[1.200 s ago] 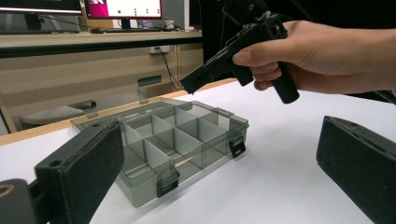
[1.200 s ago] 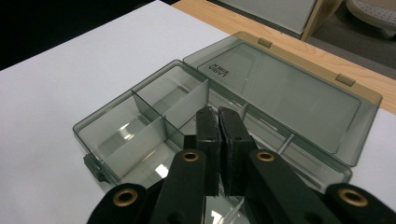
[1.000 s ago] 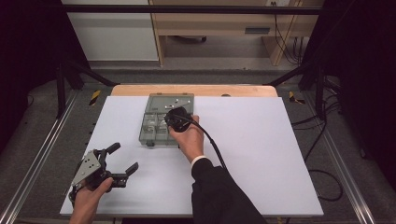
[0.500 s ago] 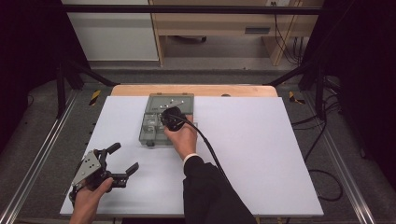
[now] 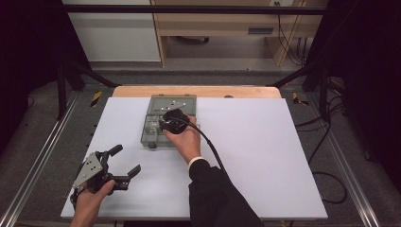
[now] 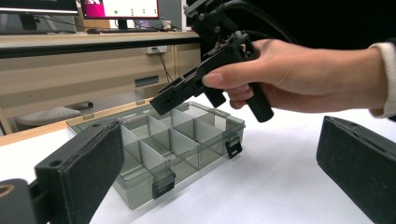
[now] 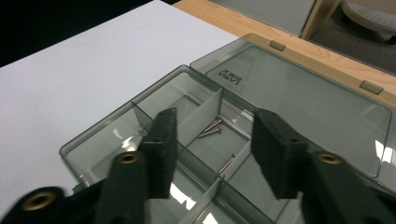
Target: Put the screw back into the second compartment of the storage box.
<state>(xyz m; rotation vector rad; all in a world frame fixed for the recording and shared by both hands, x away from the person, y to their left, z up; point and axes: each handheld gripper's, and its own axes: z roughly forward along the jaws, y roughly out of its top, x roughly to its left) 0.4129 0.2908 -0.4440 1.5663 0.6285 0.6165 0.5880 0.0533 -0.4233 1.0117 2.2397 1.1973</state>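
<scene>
The right claw (image 7: 212, 154) hangs just above the grey organizer box (image 5: 156, 125); its jaws have just been opening and now stand apart with nothing between them. Directly under them is a compartment with a few small screws (image 7: 212, 129); the compartments beside it look empty. Behind the claw the clear lid (image 7: 303, 102) lies folded flat on the worktop (image 5: 265, 142). The right hand (image 5: 185, 142) holds this claw tilted down toward the box. Well apart, near the worktop's front left corner, the left claw (image 5: 125, 161) is spread wide and empty, held by the left hand (image 5: 90, 201).
</scene>
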